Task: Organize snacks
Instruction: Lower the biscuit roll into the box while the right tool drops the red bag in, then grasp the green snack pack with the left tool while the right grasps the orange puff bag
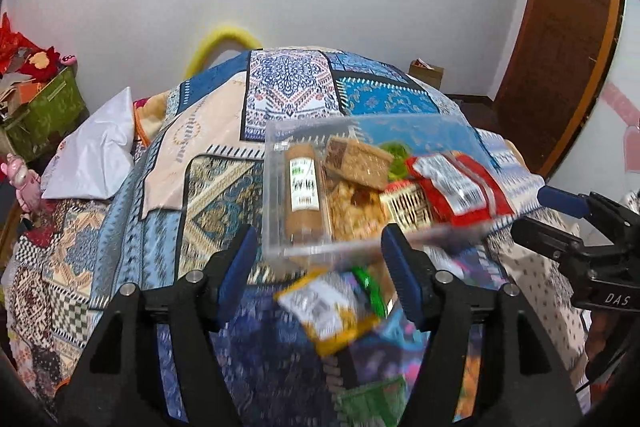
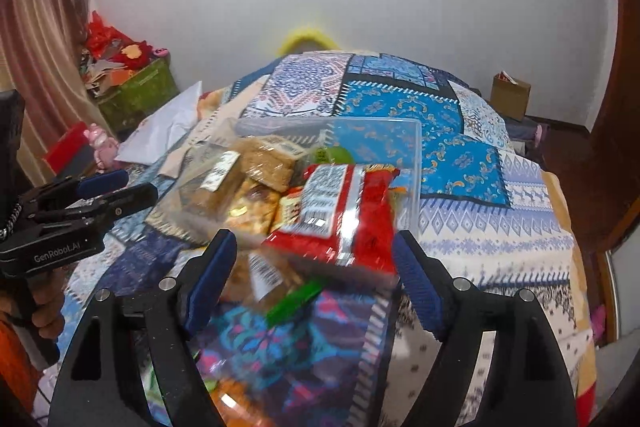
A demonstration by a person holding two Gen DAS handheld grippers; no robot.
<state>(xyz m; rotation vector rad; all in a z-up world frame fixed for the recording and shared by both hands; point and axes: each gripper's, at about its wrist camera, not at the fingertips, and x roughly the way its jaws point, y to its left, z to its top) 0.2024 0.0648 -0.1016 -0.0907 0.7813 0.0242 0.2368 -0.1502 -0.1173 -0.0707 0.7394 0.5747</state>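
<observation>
A bed covered by a blue, cream and tan patchwork quilt fills most of both views, running back to a plain white wall. On the quilt sits a clear rectangular plastic box, open at the top and heaped with snacks. A red foil packet with a white printed label lies tilted over the box's near right side, its lower edge overhanging the rim. Inside, at the left, a brown tube-shaped pack with a white and green label lies lengthwise against the wall; beside it is a tan crumbly bar in clear wrap. Just in front of the box, loose on the quilt, lie a yellow packet with a white label and a small green wrapper, both blurred.

The left claw hovers at the box's near edge, its blue-padded fingers spread wide and gripping nothing. The right claw is likewise spread wide and empty; the red packet's lower edge and the loose snacks show between its blue pads, but I cannot tell whether they touch.
</observation>
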